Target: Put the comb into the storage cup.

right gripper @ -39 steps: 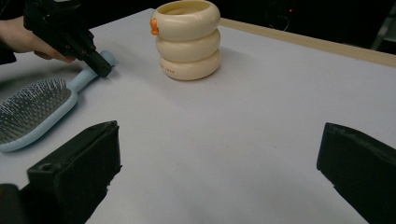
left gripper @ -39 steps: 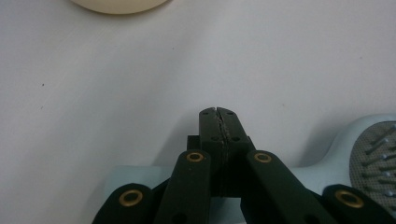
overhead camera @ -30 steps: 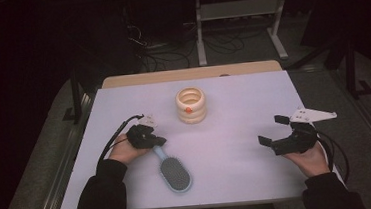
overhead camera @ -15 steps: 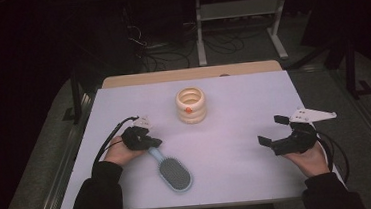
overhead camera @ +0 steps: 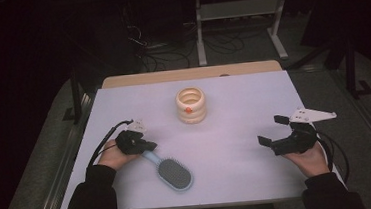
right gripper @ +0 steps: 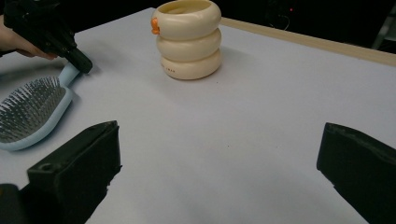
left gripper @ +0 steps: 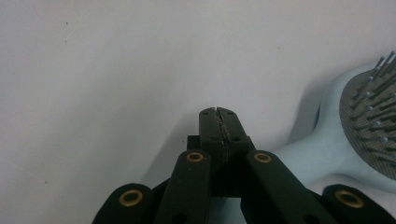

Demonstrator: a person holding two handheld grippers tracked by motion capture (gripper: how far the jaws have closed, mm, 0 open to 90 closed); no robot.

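Note:
A light blue hairbrush (overhead camera: 173,173) lies bristles up on the white table (overhead camera: 234,105), its handle pointing toward my left gripper (overhead camera: 149,146). That gripper's jaws are pressed together with nothing between them (left gripper: 218,112). The brush handle (left gripper: 322,154) lies just to the right of the tips, beside them and not gripped. In the right gripper view the left gripper (right gripper: 79,60) rests at the end of the hairbrush (right gripper: 30,112) handle. My right gripper (overhead camera: 271,129) hovers near the table's right side, its jaws wide apart and empty (right gripper: 217,177).
A cream cup made of three stacked rings with a small orange dot (overhead camera: 191,105) stands upright at the middle back of the table; it also appears in the right gripper view (right gripper: 189,39). A wooden strip (overhead camera: 191,74) runs along the far edge. Cables and a metal stand lie beyond.
My left gripper has drawn slightly to the left, toward the end of the brush handle. The brush, the cup and the right gripper have kept their places.

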